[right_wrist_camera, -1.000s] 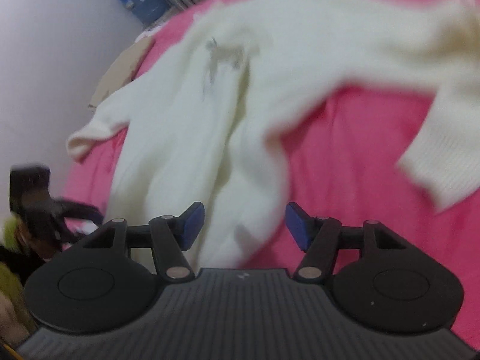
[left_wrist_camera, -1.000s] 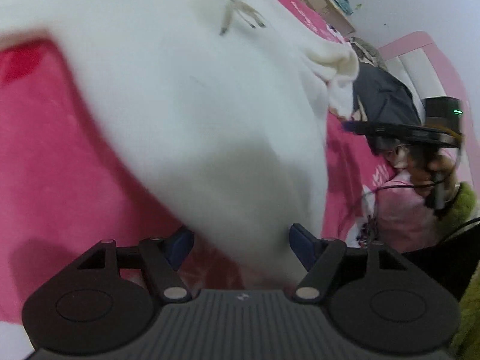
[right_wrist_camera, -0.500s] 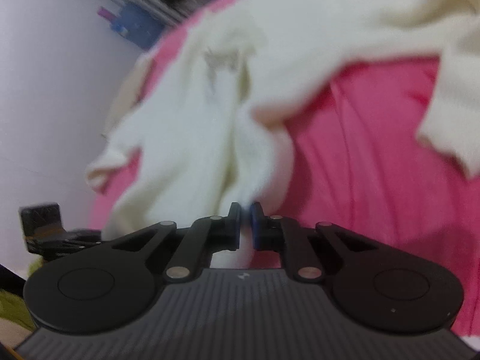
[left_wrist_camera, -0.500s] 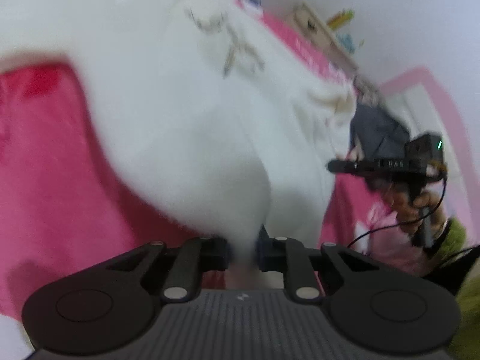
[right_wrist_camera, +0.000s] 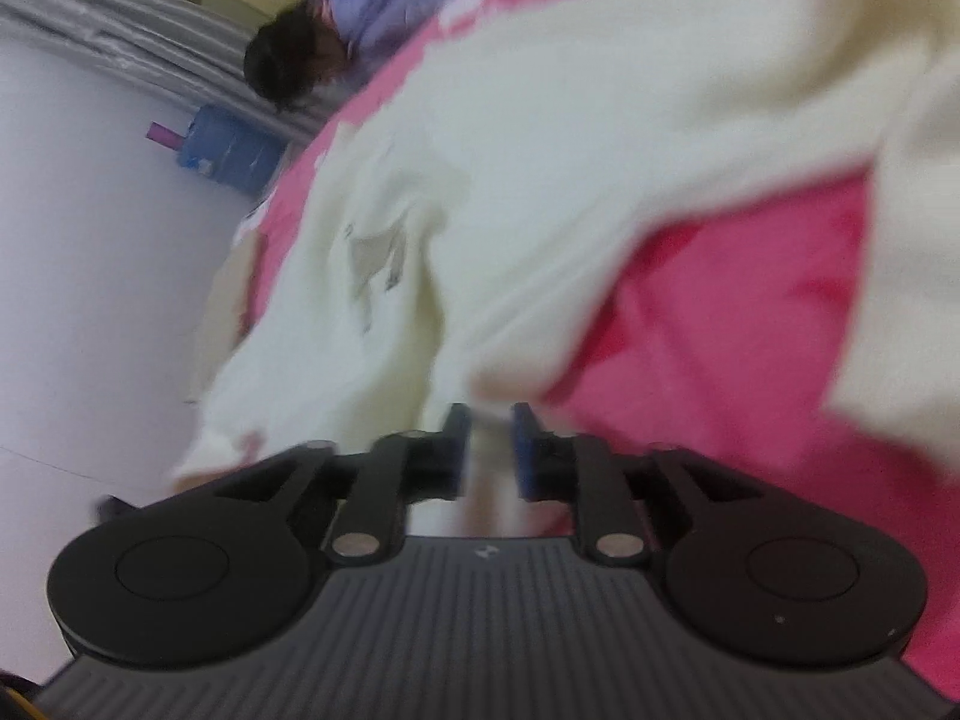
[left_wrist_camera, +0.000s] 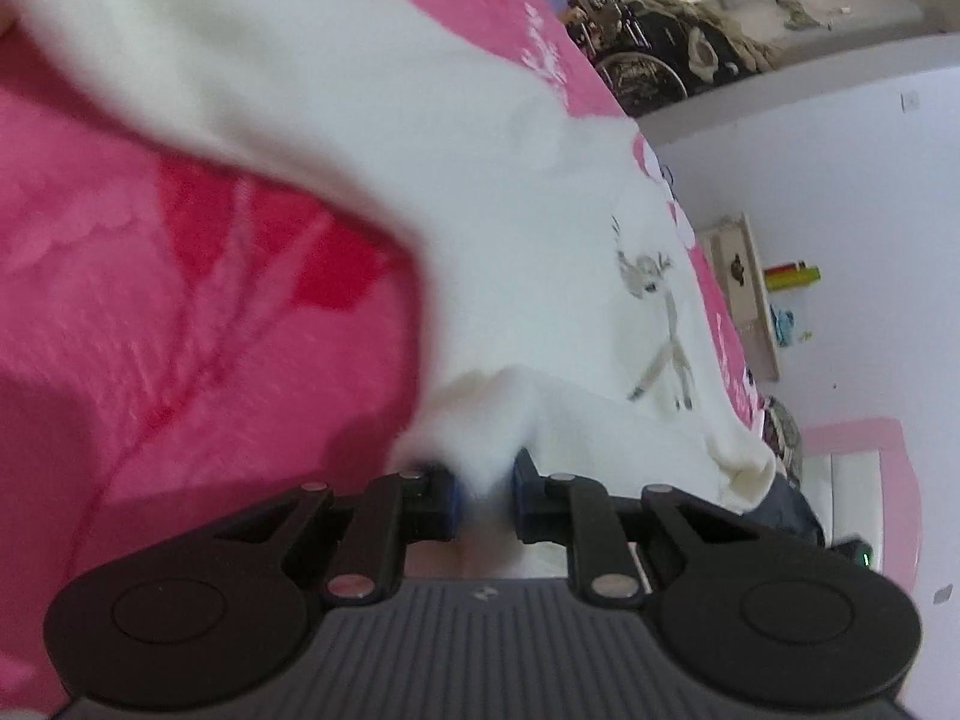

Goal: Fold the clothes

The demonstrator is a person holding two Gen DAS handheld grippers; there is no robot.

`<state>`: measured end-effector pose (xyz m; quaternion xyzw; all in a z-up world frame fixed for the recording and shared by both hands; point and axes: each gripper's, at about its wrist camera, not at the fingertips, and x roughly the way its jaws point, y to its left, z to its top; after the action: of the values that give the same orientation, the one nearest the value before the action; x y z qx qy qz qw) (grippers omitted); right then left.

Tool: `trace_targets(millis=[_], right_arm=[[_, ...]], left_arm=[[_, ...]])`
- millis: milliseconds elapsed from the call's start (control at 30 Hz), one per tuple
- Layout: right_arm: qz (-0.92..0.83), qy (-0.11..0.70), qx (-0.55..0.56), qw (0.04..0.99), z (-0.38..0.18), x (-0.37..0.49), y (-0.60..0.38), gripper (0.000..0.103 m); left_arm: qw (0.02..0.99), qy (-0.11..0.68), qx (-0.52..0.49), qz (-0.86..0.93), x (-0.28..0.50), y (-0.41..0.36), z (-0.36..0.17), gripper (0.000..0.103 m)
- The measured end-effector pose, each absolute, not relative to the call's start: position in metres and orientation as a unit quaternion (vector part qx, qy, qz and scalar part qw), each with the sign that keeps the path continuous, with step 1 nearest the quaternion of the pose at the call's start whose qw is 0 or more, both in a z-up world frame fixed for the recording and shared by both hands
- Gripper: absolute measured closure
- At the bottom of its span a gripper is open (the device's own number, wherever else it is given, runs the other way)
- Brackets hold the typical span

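The left gripper [left_wrist_camera: 485, 495] is pinching a bunched edge of a white sweater [left_wrist_camera: 372, 138], its blue pads [left_wrist_camera: 451, 495] pressing cloth between them. The right gripper [right_wrist_camera: 489, 450] is pinching another part of the same sweater [right_wrist_camera: 600, 138], with a narrow band of cream fabric showing between its pads [right_wrist_camera: 459, 438]. Both views are blurred, so exactly which edge each one is holding is hard to tell; it looks like the hem or lower side.

Beyond the grippers, the sweater is lying spread across a pink blanket [left_wrist_camera: 150, 330] on a bed. A small deer print [left_wrist_camera: 657, 312] is sitting on its chest, far from the left gripper. One sleeve is stretching away to the far left in the left view; a cuff [right_wrist_camera: 888, 330] is lying to the right in the right view.

To do this fold well, both grips should probably be holding all layers, not just the top one. Lifting the two points together and level, and keeping the cloth lightly taut between them, would likely carry the edge over without dragging the body across the plush blanket or leaving a skewed crease.
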<state>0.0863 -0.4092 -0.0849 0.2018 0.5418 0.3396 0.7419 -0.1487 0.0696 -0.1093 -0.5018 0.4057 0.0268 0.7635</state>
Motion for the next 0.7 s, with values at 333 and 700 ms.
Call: trace_targets(millis=[333, 700], right_arm=[[0.55, 0.611, 0.129, 0.554, -0.096, 0.028, -0.395, 0.029], [0.408, 0.642, 0.268, 0.592, -0.138, 0.043, -0.439, 0.024]], left_arm=[[0.744, 0.398, -0.536, 0.016, -0.153, 0.077, -0.124, 0.081], [0.778, 0.421, -0.466, -0.023, -0.171, 0.057, -0.101, 0.033]])
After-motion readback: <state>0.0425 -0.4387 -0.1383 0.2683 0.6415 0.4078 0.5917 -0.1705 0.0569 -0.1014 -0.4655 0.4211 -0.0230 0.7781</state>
